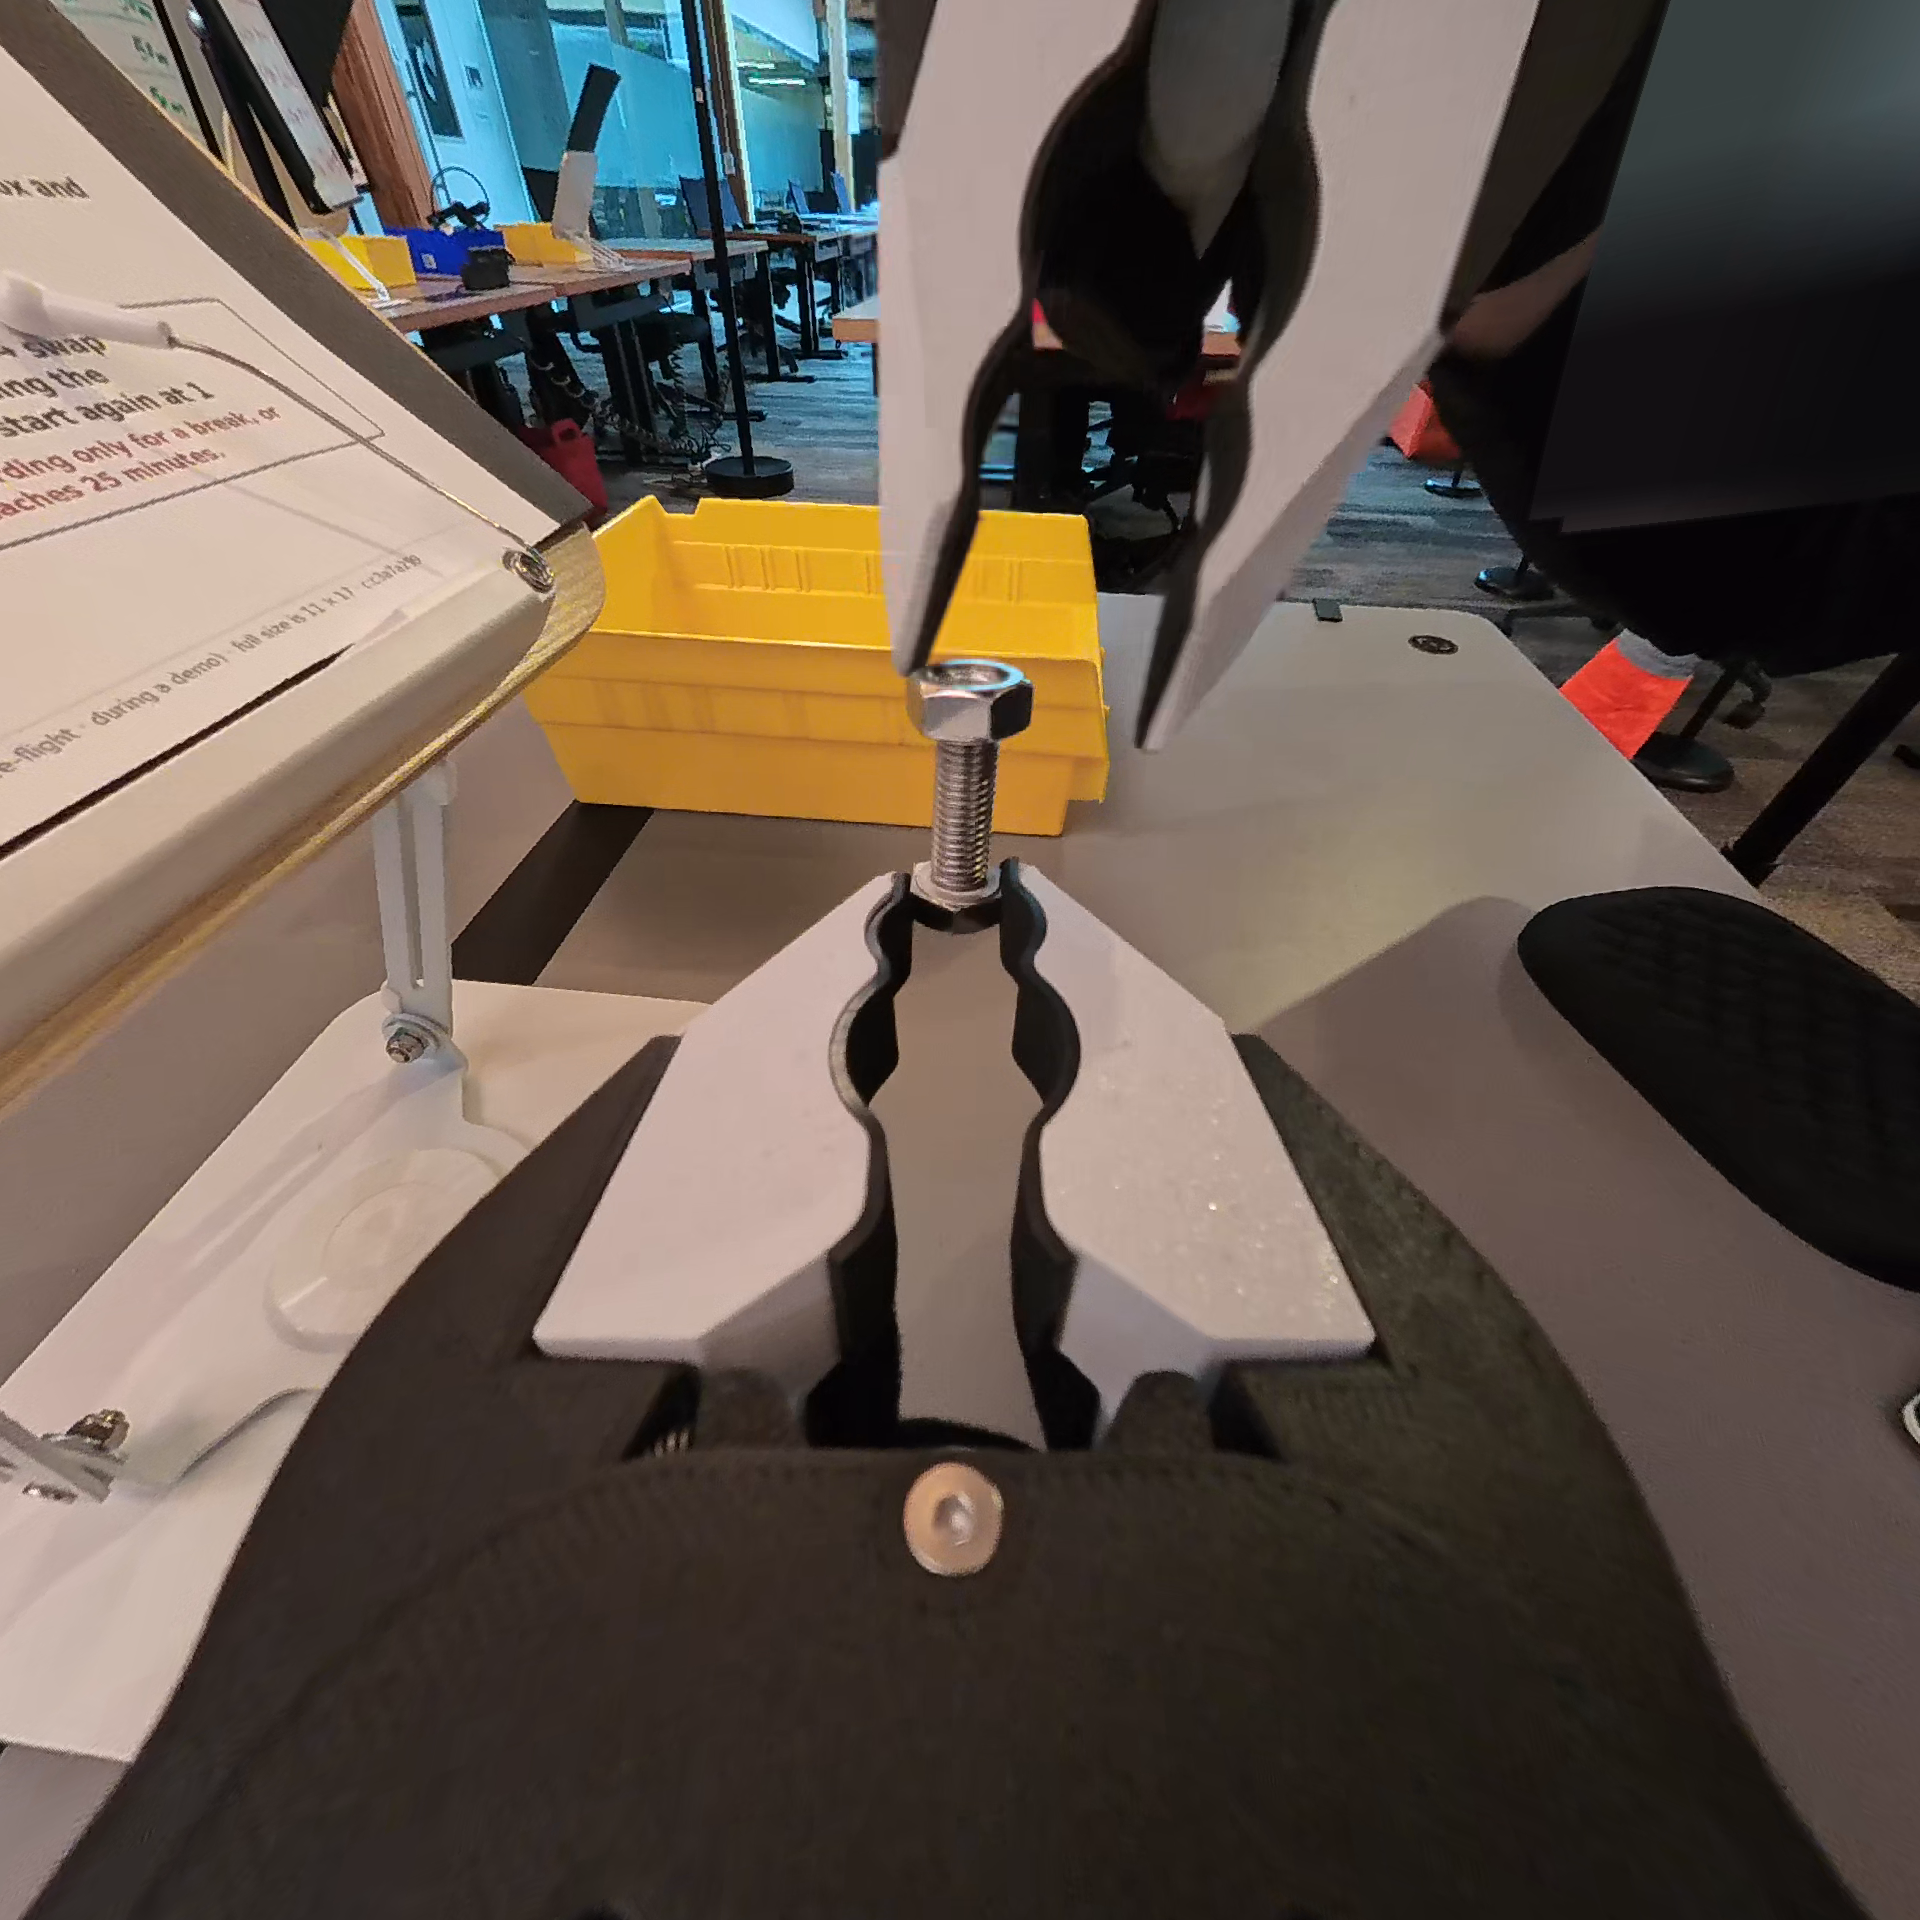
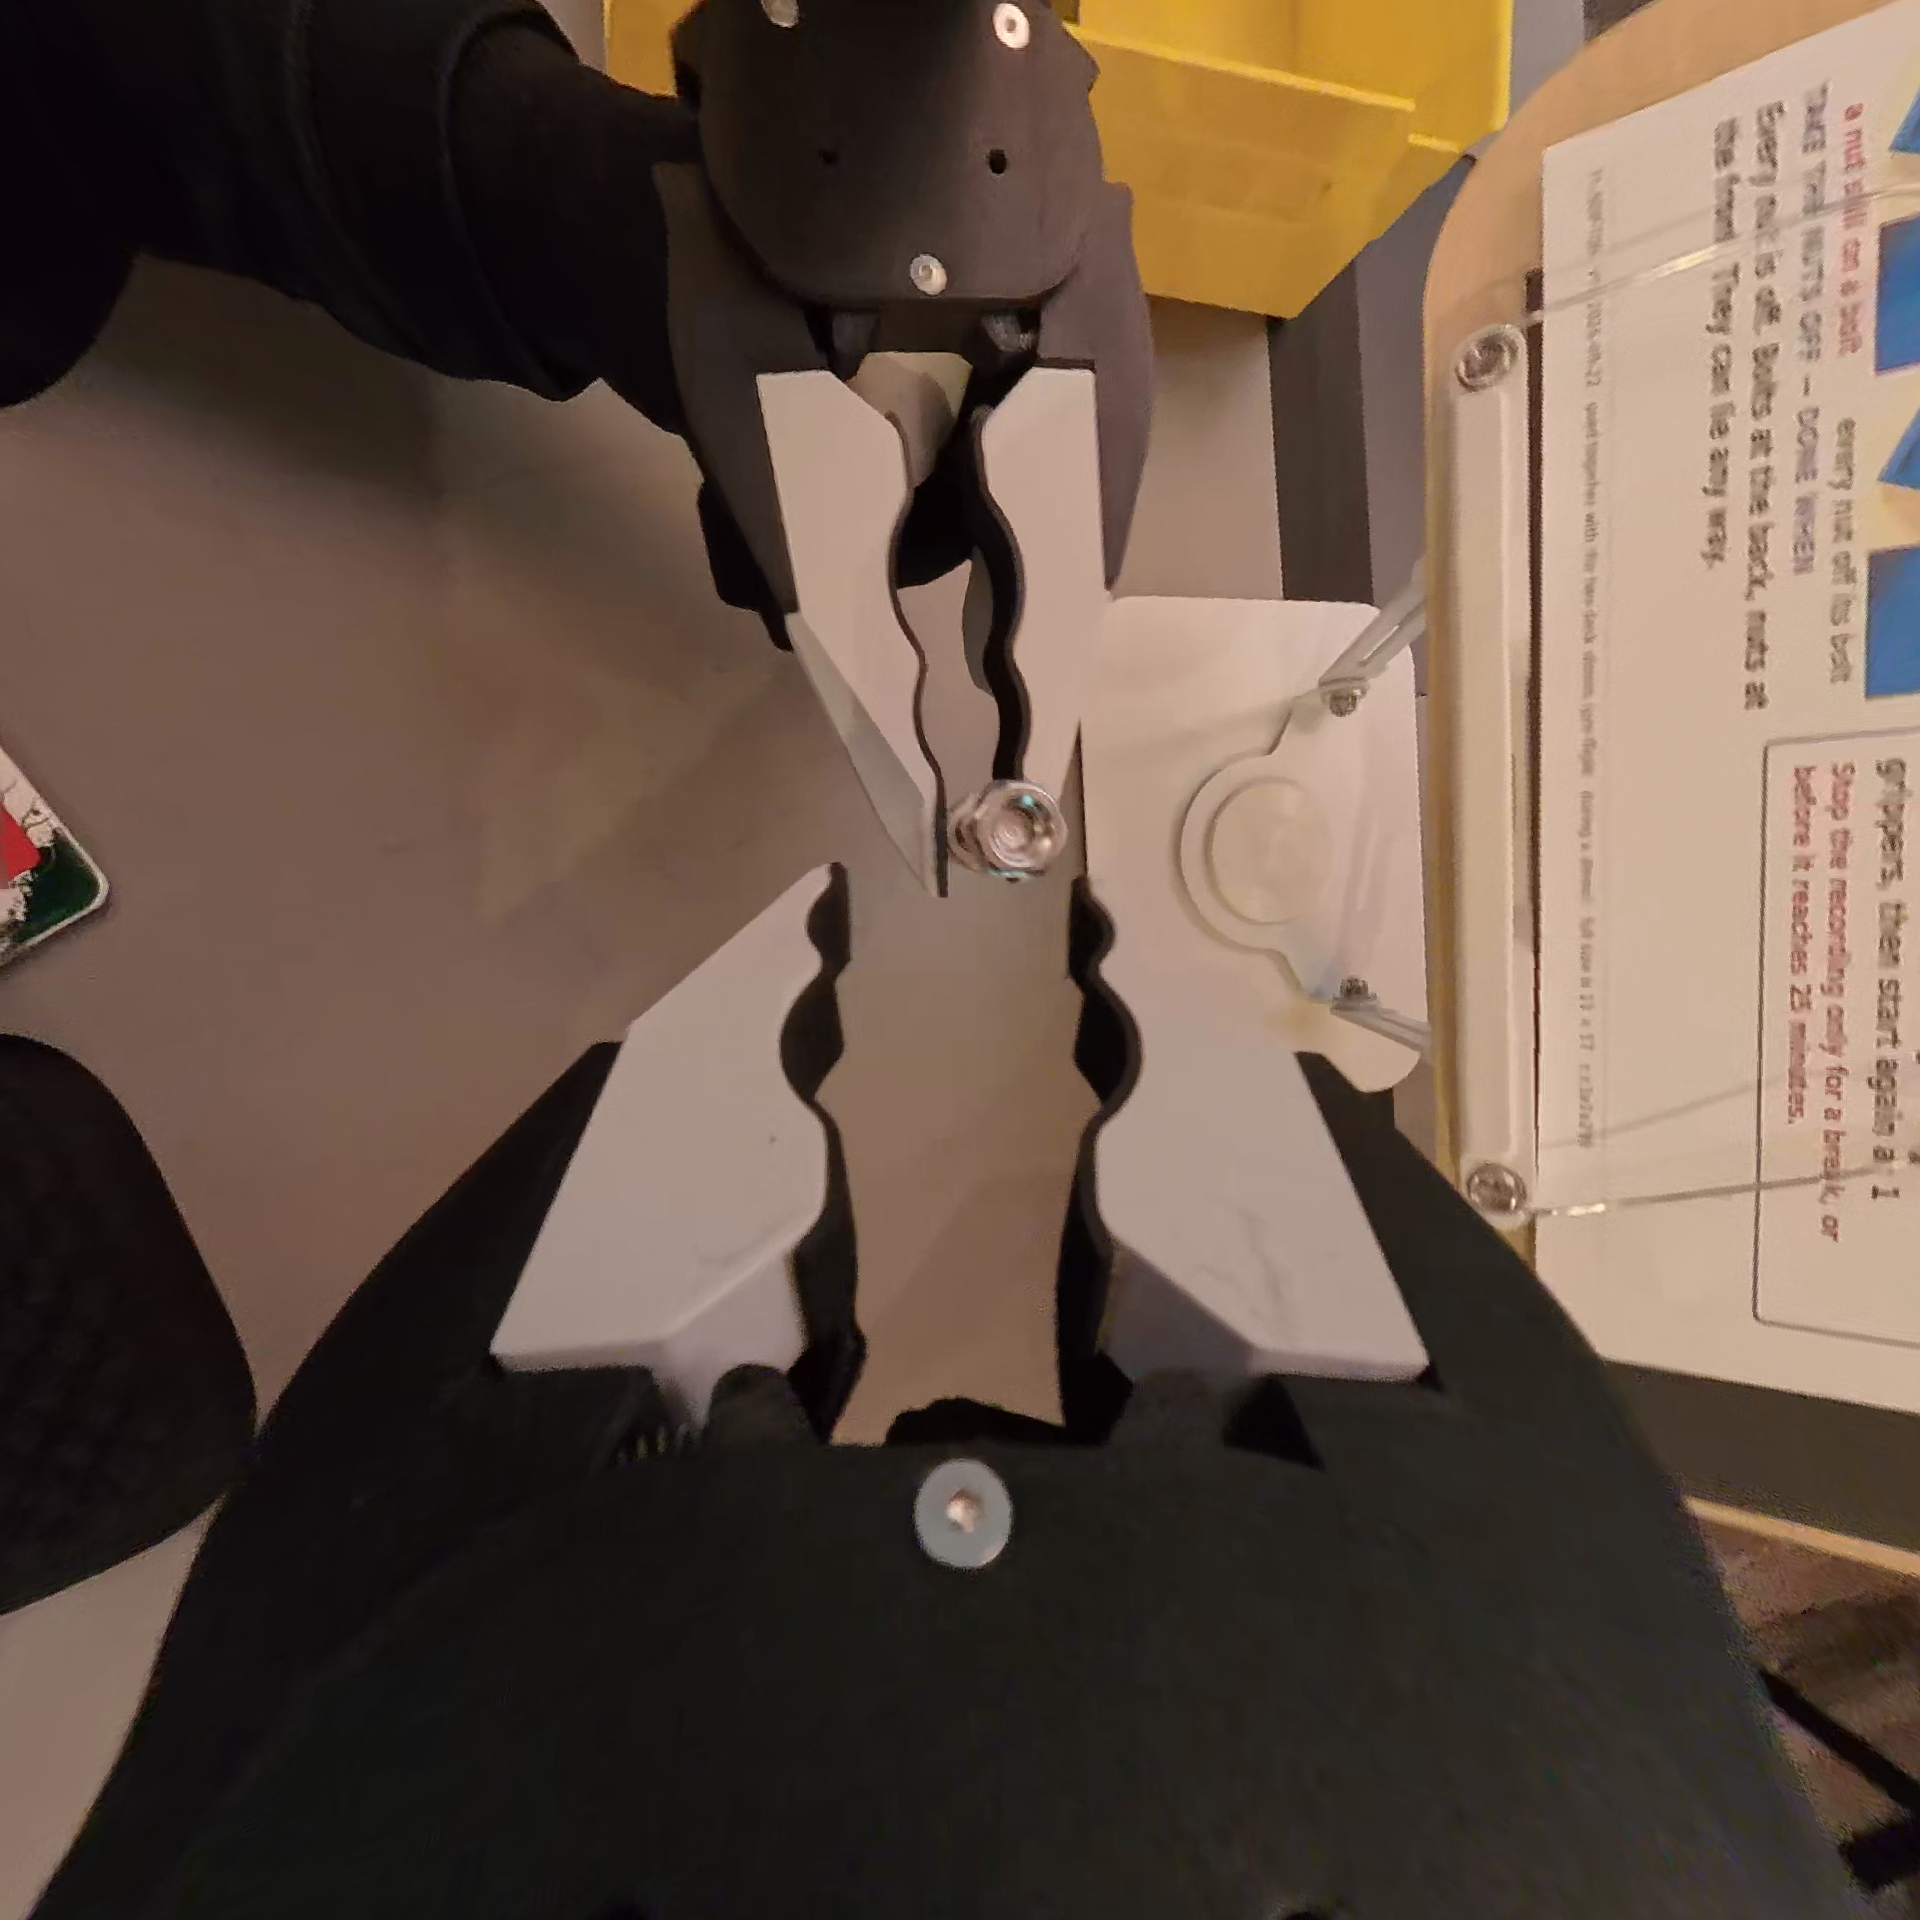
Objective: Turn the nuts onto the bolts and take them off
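Observation:
A silver bolt (image 1: pixel 958 821) stands upright with its thread pointing up. My left gripper (image 1: pixel 956 902) is shut on the bolt's head at the bottom. A silver hex nut (image 1: pixel 968 701) sits at the top end of the thread. My right gripper (image 1: pixel 1034 707) comes down from above, open, its jaws either side of the nut, with one fingertip (image 1: pixel 920 649) touching the nut's upper left edge. In the right wrist view I look down the bolt's axis: the nut (image 2: pixel 1036 821) lies just beyond my open right gripper (image 2: pixel 958 881), and the left gripper (image 2: pixel 1003 844) holds the bolt from the far side.
A yellow bin (image 1: pixel 790 665) stands on the grey table (image 1: pixel 1299 883) behind the bolt. A tilted instruction board (image 1: pixel 208 468) on a white stand (image 1: pixel 343 1195) fills the left. A black armrest (image 1: pixel 1745 1060) is at the right. A black-gloved hand (image 2: pixel 364 187) holds the left gripper. My two grippers' fingertips are within a few centimetres of each other. From either gripper's tips it is about 35 cm to the black armrest (image 1: pixel 1745 1060).

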